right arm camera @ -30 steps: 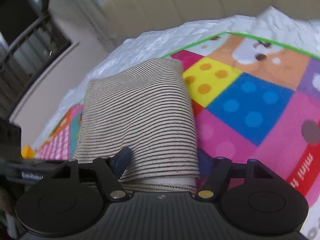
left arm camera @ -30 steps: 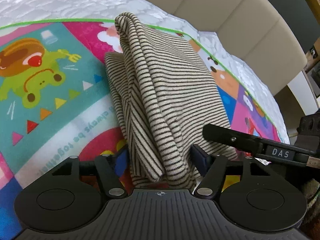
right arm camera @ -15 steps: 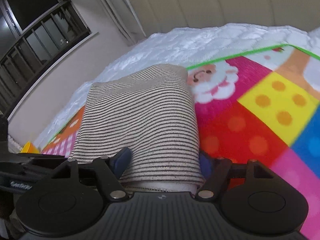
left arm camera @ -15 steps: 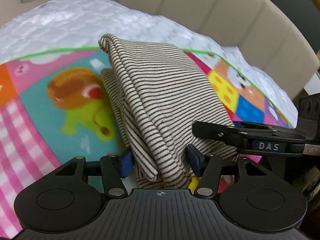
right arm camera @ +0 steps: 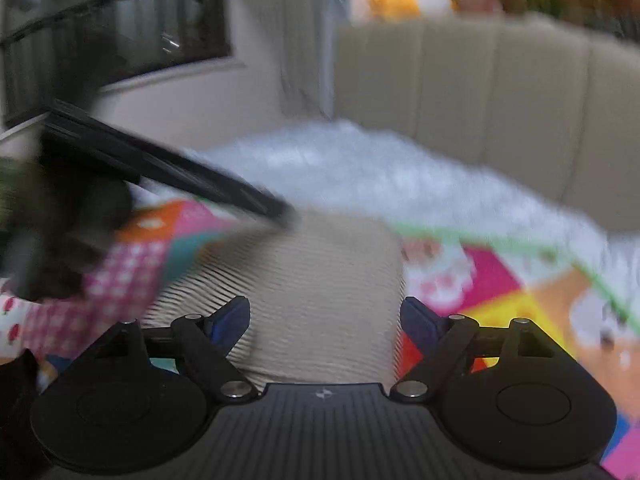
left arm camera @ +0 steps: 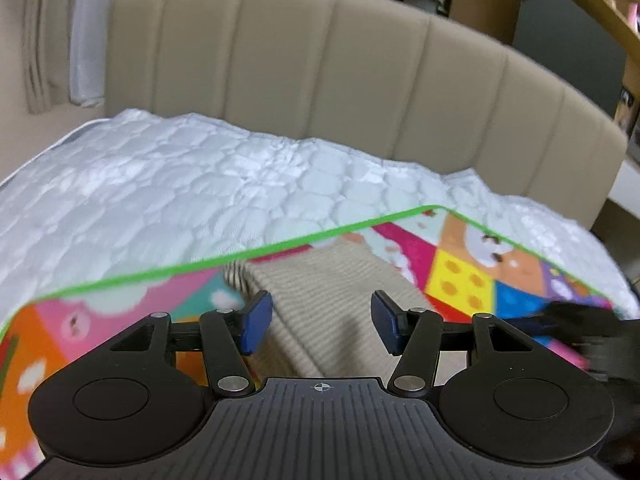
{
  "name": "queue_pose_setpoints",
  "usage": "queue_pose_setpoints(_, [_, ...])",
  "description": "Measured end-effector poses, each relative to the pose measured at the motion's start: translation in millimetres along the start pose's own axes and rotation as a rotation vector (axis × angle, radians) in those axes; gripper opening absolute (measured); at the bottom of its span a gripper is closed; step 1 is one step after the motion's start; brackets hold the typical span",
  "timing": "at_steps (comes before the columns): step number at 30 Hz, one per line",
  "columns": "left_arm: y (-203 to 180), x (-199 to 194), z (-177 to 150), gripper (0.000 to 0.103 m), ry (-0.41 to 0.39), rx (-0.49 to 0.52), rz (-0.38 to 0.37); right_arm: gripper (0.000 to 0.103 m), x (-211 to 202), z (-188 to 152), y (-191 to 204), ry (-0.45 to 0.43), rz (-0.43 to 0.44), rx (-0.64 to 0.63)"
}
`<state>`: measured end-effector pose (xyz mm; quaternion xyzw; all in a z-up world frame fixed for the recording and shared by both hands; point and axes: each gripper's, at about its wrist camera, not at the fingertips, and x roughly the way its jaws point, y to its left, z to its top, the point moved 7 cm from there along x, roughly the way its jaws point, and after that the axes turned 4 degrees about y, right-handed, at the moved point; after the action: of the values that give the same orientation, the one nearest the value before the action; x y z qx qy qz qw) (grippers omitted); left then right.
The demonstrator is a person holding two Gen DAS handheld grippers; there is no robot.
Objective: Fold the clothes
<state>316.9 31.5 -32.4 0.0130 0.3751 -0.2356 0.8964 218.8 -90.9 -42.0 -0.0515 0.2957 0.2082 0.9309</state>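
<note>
We take the colourful play mat [left arm camera: 472,280] as landmark; it lies on a white quilted bed cover [left arm camera: 200,184], with a beige padded headboard [left arm camera: 320,92] beyond.

The folded striped garment [left arm camera: 332,292] rests on the mat, near its green-edged far border. Both views are motion-blurred, the right wrist view more so.

Left gripper [left arm camera: 322,320]: we see its blue pads [left arm camera: 256,320] standing apart from the garment, which shows between and below them. We read no contact on either side, so we note it as released, though the jaws are not at their widest.

Right gripper [right arm camera: 325,320]: jaws opening. The garment [right arm camera: 320,280] lies between them over the mat, with a gap at each pad [right arm camera: 230,318]. We record it as let go.

The left gripper crosses the right wrist view as a dark bar above the mat's left part.
</note>
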Motion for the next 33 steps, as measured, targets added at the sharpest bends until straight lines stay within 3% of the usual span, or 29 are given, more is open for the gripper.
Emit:
queue_pose_setpoints(1, [3,10,-1,0.059,0.011,0.005,0.011,0.083,1,2,9,-0.007,0.02,-0.019])
queue_pose_setpoints(4, [13,30,-9,0.062,0.043,-0.012,0.02,0.077,30,-15,35,0.087,0.044,-0.096])
queue_pose_setpoints(9, [24,39,-21,0.065,0.047,-0.059,0.006,0.078,43,-28,38,0.114,0.059,-0.111])
queue_pose_setpoints(14, [28,39,-24,0.067,0.028,-0.09,-0.022,0.079,16,-14,-8,0.096,0.09,0.069])
queue_pose_setpoints(17, [26,41,-24,0.068,0.018,-0.08,-0.021,0.087,10,-12,-46,0.093,0.069,0.231])
queue_pose_setpoints(23, [29,42,-25,0.072,0.015,-0.102,-0.025,0.091,39,-60,-72,0.207,0.127,0.556])
queue_pose_setpoints(25, [30,39,-26,0.074,0.016,-0.112,-0.02,0.087,40,-65,-64,0.187,0.131,0.554])
queue_pose_setpoints(26, [31,35,-26,0.074,0.015,-0.125,-0.017,0.074,40,-64,-62,0.18,0.143,0.546])
queue_pose_setpoints(27, [32,28,-27,0.074,0.016,-0.15,-0.017,0.07,39,-63,-61,0.178,0.154,0.545])
queue_pose_setpoints(31, [27,1,-43,0.079,0.052,-0.249,-0.057,0.063,37,-59,-64,0.176,0.177,0.561])
queue_pose_setpoints(33, [17,-1,-60,0.08,0.112,-0.272,-0.092,0.056,34,-57,-63,0.177,0.186,0.562])
